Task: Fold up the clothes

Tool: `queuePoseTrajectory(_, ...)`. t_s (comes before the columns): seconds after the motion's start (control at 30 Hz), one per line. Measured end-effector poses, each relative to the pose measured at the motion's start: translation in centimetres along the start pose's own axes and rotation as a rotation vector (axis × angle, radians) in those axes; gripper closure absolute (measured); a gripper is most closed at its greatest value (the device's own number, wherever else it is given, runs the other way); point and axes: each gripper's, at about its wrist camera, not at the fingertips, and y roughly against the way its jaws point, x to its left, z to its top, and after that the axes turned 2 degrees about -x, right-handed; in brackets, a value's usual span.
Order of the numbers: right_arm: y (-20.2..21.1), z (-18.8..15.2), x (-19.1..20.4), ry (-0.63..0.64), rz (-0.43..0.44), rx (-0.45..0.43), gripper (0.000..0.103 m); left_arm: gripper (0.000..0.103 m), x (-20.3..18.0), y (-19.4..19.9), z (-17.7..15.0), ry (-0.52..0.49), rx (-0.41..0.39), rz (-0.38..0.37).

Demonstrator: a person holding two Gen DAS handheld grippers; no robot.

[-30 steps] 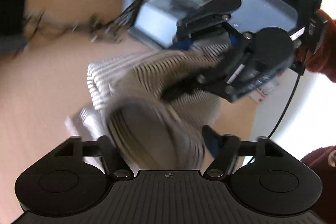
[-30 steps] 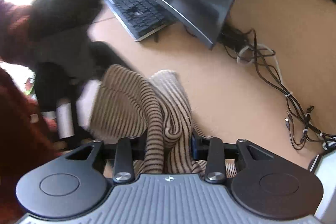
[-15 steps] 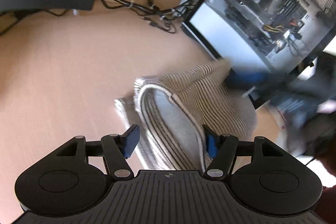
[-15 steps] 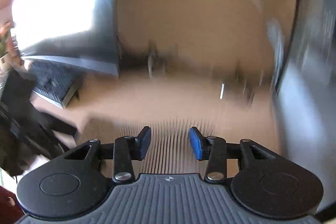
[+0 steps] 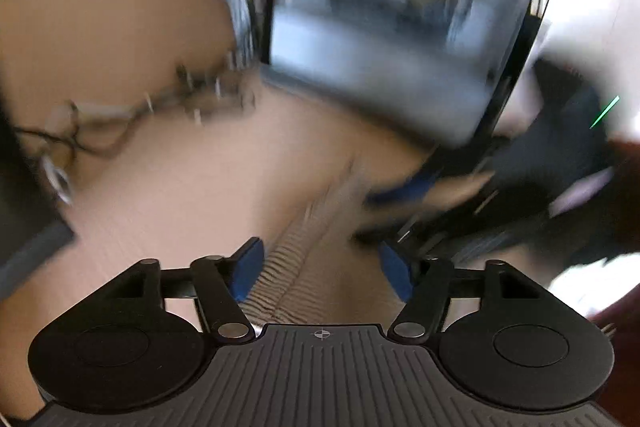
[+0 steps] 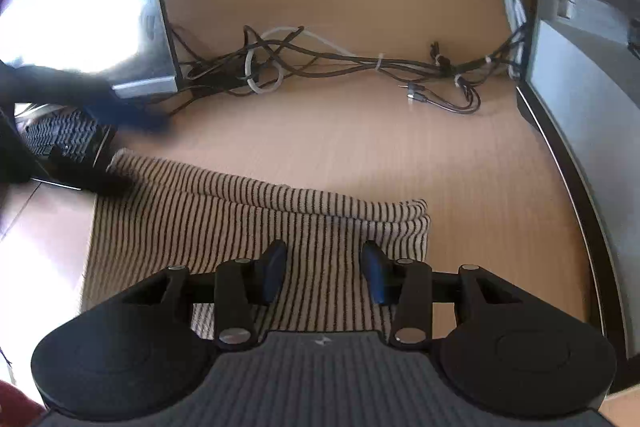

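Both grippers, right point(image 6: 324, 273) and left point(image 5: 322, 273), gaping, empty; cream black-striped knit garment point(image 6: 224, 211) at 12 o'clock, folded flat, doubled.

Your count, by kind

You have one striped garment point(image 6: 256, 223), two grippers, left point(image 5: 322, 273) and right point(image 6: 325, 273), one keyboard point(image 6: 60, 137), one cable tangle point(image 6: 320, 63).

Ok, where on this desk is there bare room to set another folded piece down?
Bare desk lies between the striped cloth and the cables, reaching right to the PC case. The back edge is crowded; the keyboard blocks the left.
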Motion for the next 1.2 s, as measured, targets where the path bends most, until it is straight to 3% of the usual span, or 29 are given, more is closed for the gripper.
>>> queuePoseTrajectory(0.07,1.1,0.1,-0.2,-0.027,0.001,-0.002,0.055,0.031,0.7,-1.5,-0.3,0.007,0.019,-0.009)
queuePoseTrajectory(0.17,3.0,0.0,-0.6,-0.076,0.004,-0.003,0.026,0.022,2.6,-2.7,-0.7,0.092,0.014,-0.05)
queuePoseTrajectory(0.33,4.9,-2.4,-2.2,-0.252,0.047,0.093,0.023,0.016,3.8,-3.5,-1.6,0.161,0.01,-0.082)
queuePoseTrajectory(0.47,1.8,-4.1,-3.1,-0.414,0.082,0.205,0.026,0.016,4.0,-3.6,-2.1,0.191,0.004,-0.08)
queuePoseTrajectory(0.53,0.3,-3.9,-2.9,-0.421,0.108,0.214,0.031,0.017,4.1,-3.4,-2.5,0.222,0.004,-0.059)
queuePoseTrajectory(0.7,-2.7,-0.3,-2.2,-0.274,0.074,0.152,0.031,0.017,5.4,-2.2,-4.3,0.389,0.009,-0.027)
queuePoseTrajectory(0.87,-6.5,3.1,0.9,-0.008,0.017,0.071,0.031,0.017,5.0,-1.1,-6.2,0.524,-0.01,-0.06)
queuePoseTrajectory(0.93,-7.6,4.0,2.3,0.098,-0.004,0.048,0.03,0.017,4.4,-1.1,-6.2,0.554,-0.023,-0.071)
queuePoseTrajectory(1.2,-7.8,5.1,4.6,0.317,-0.03,-0.006,0.023,0.014,1.9,-1.0,-6.1,0.556,-0.046,-0.127)
